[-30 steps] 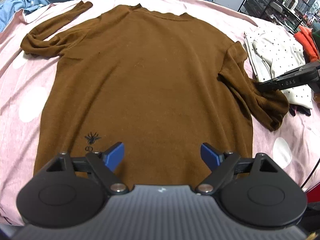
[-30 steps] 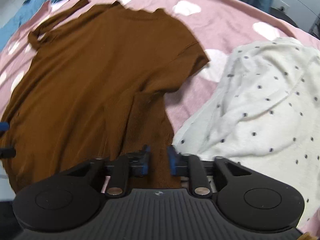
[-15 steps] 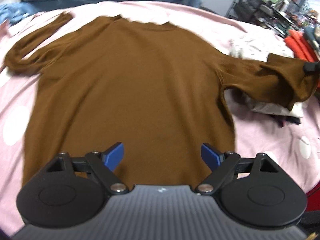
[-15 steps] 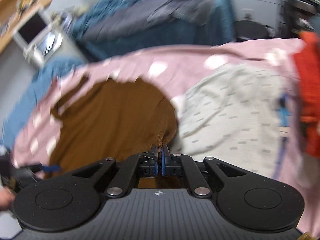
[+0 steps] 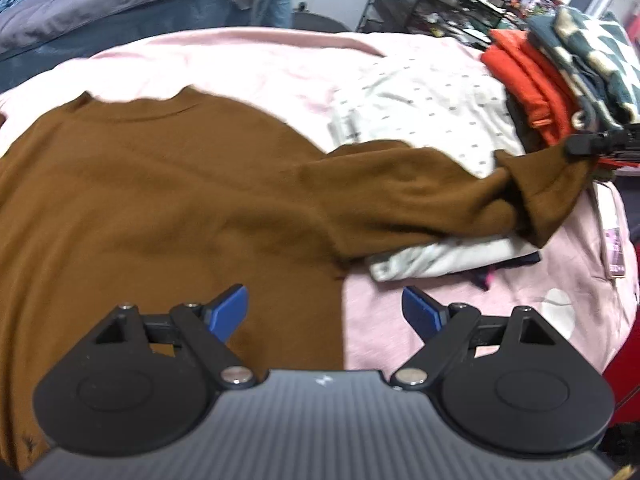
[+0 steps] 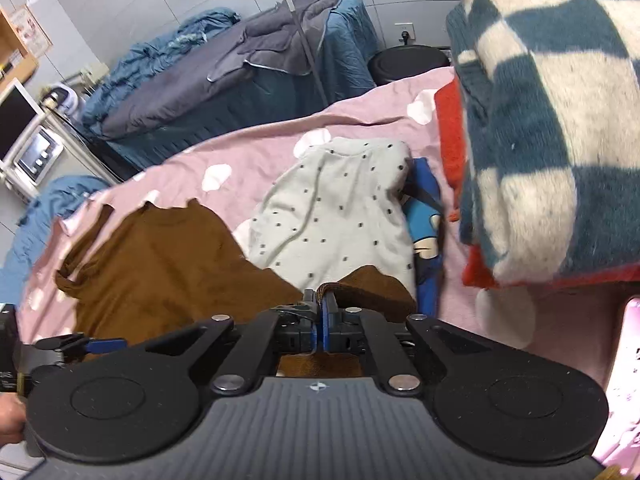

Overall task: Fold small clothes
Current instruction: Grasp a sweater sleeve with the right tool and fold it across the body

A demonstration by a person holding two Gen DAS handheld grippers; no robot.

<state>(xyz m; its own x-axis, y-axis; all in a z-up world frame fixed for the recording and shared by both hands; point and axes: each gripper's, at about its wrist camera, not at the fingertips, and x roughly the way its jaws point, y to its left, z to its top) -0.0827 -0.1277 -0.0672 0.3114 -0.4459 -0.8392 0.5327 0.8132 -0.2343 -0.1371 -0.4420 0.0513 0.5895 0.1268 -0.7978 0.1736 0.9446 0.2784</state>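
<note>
A soft, fine-knit brown long-sleeved sweater [image 5: 160,208] is lying spread flat on the pink bedsheet with white cloud-like patches [image 5: 248,60], its ribbed round neckline pointing toward 12 o'clock in the left wrist view. Its sleeve [image 5: 460,196] is stretching out toward 3 o'clock, lifted and creased into folds at the cuff. The right tool [image 6: 322,320] is pinching that cuff [image 6: 372,288] tight between its blue pads, with the jaws nearly together. The left tool [image 5: 324,312] is hovering above the sweater's lower body at 6 o'clock, its jaws standing wide with nothing between them. Under the raised sleeve a white, dark-dotted cotton garment [image 5: 424,96] is lying rumpled. At 2 o'clock, a folded orange-red cloth [image 5: 524,76] and a fuzzy teal-and-cream checked blanket [image 6: 552,112] are sitting stacked. Behind the bed, grey and blue quilts [image 6: 240,64] are lying heaped.
</note>
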